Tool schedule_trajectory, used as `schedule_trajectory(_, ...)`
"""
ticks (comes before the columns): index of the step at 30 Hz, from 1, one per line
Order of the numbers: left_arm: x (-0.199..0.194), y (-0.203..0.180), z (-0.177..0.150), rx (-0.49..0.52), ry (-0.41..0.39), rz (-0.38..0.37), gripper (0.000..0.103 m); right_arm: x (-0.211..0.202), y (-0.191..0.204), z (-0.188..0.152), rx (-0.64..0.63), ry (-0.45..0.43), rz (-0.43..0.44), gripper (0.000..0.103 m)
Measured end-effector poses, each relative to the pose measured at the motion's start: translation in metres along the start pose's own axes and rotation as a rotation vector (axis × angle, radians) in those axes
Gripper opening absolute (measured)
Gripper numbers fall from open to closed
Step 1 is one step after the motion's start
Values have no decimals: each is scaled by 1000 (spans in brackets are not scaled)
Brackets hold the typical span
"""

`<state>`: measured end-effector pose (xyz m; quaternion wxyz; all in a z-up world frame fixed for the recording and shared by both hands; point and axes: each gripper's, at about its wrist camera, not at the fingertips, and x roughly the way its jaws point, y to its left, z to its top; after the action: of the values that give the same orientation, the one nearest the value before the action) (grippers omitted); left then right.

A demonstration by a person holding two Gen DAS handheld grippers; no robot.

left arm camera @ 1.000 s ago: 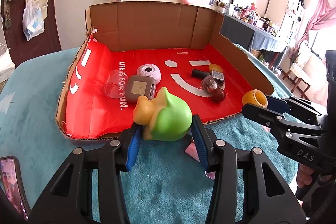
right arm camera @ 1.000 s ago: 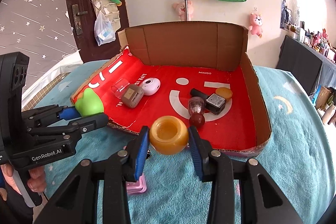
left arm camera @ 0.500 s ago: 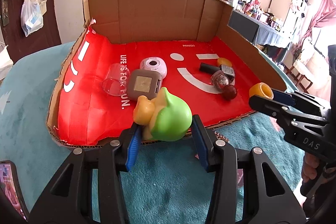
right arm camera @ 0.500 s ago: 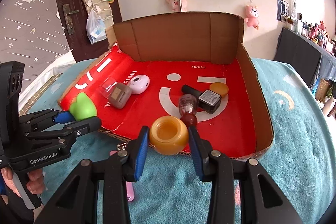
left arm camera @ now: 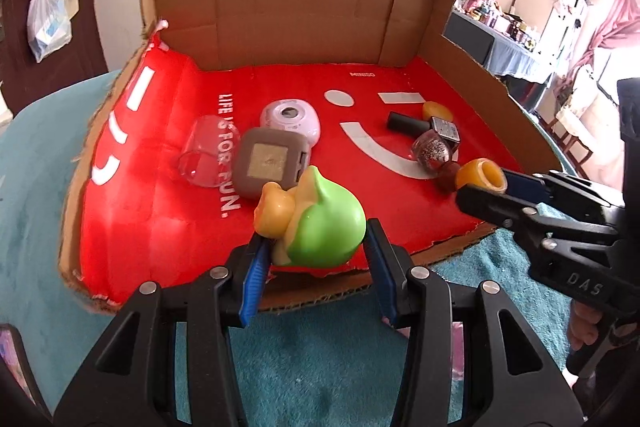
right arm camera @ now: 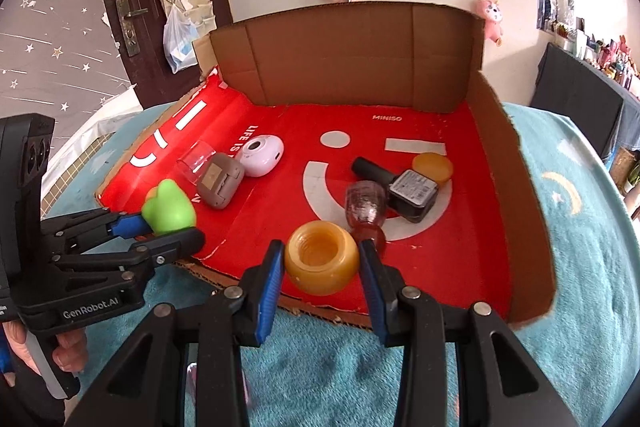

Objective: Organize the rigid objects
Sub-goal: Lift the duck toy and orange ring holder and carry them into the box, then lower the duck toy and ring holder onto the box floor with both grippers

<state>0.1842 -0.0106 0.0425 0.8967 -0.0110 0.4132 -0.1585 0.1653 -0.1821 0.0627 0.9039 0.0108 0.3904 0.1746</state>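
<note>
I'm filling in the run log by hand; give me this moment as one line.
left gripper: shut on green toy | right gripper: shut on amber jar | both above front edge of cardboard tray

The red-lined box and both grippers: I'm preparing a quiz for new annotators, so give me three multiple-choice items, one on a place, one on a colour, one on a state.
1. Where is the grey square case?
A. On the blanket
B. Inside the cardboard box
C. In a gripper

2. What colour is the toy in the left gripper?
A. Green and yellow
B. Blue
C. White

3. How is the right gripper?
A. Open, empty
B. Shut, empty
C. Shut on the amber jar

Answers: 1 B, it lies on the red liner beside the clear cup. 2 A, green body, yellow front. 3 C, both pads press its sides.
</note>
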Motion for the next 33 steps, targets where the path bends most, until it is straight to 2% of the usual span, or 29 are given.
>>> schedule_trajectory(14, 32, -7, 17, 29, 68, -55, 43, 24, -1, 6, 6, 62, 34, 40)
schedule_trajectory(24, 41, -1, 20, 14, 67, -25, 44, 42, -9, 6, 16, 90, 0, 40)
schedule_trajectory(33, 41, 6, 22, 0, 59, 12, 44, 45, -21, 10, 36, 73, -50, 40)
